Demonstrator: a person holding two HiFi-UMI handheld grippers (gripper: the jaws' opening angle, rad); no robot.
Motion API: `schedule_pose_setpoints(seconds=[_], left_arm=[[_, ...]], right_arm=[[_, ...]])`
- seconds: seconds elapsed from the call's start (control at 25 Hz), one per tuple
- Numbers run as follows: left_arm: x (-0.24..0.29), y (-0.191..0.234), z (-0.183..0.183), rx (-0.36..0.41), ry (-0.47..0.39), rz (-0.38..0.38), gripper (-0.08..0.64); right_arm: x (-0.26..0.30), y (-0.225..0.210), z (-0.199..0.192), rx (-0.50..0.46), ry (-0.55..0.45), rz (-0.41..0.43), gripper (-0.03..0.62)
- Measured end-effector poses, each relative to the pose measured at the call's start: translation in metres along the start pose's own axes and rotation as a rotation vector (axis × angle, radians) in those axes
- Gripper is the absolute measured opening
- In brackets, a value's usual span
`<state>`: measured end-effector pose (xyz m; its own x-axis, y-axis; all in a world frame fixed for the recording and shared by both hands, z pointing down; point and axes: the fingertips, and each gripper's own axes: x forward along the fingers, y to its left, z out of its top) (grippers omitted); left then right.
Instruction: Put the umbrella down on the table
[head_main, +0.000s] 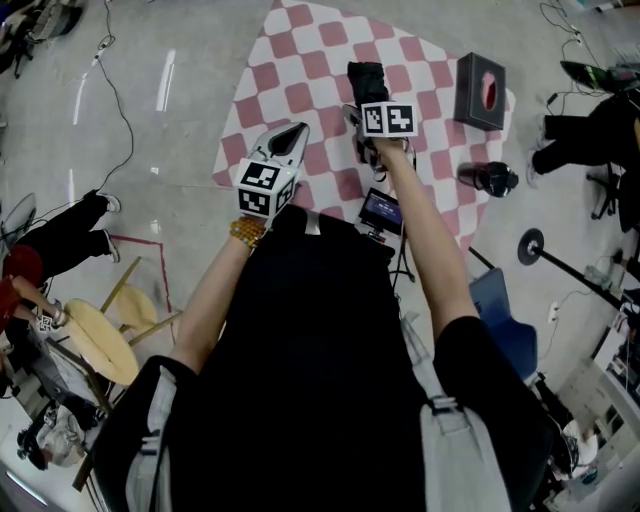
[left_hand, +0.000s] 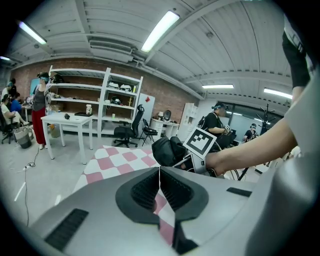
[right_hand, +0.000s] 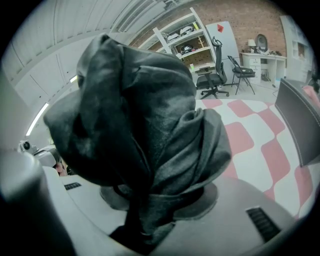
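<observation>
A folded black umbrella hangs over the pink-and-white checked table, with my right gripper shut on its lower part. In the right gripper view the umbrella's crumpled fabric fills the middle, pinched between the jaws of the right gripper, and it hides the fingertips. My left gripper hovers over the table's near left edge, shut and empty. In the left gripper view the left gripper has its pads together, and the umbrella shows beyond it beside the right gripper's marker cube.
A black box stands at the table's right side, and a dark bottle lies by the near right corner. A small screen on a stand sits in front of the table. A wooden stool and people are at the left.
</observation>
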<state>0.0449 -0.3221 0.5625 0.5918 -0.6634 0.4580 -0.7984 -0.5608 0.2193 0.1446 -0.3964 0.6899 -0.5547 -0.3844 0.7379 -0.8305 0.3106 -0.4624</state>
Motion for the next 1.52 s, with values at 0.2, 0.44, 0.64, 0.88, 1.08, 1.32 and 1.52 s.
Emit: schedule_pose_setpoints(seconds=[0.2,0.44,0.64,0.88,1.08,1.32,1.52], left_arm=[[0.002,-0.001,0.001,0.000,0.002,-0.001,0.015],[0.002,-0.001,-0.001,-0.001,0.009,-0.005,0.015],[0.003,-0.001,-0.002,-0.005,0.010,-0.005,0.015],[0.004,-0.001,-0.003,-0.012,0.015,-0.004,0.015],[0.004,0.000,-0.003,-0.015,0.017,-0.001,0.015],[0.003,0.002,-0.004,-0.016,0.023,0.003,0.015],[0.003,0.004,-0.005,-0.019,0.026,0.008,0.015]], right_arm=[[0.004,-0.003,-0.001,0.047,0.015,0.015,0.184],[0.009,-0.006,-0.001,0.055,0.028,-0.001,0.186],[0.015,-0.012,-0.006,0.052,0.052,-0.018,0.187],[0.022,-0.019,-0.013,0.093,0.069,-0.022,0.189],[0.026,-0.025,-0.015,0.106,0.079,-0.042,0.189],[0.029,-0.029,-0.017,0.113,0.091,-0.059,0.189],[0.034,-0.029,-0.019,0.115,0.106,-0.061,0.189]])
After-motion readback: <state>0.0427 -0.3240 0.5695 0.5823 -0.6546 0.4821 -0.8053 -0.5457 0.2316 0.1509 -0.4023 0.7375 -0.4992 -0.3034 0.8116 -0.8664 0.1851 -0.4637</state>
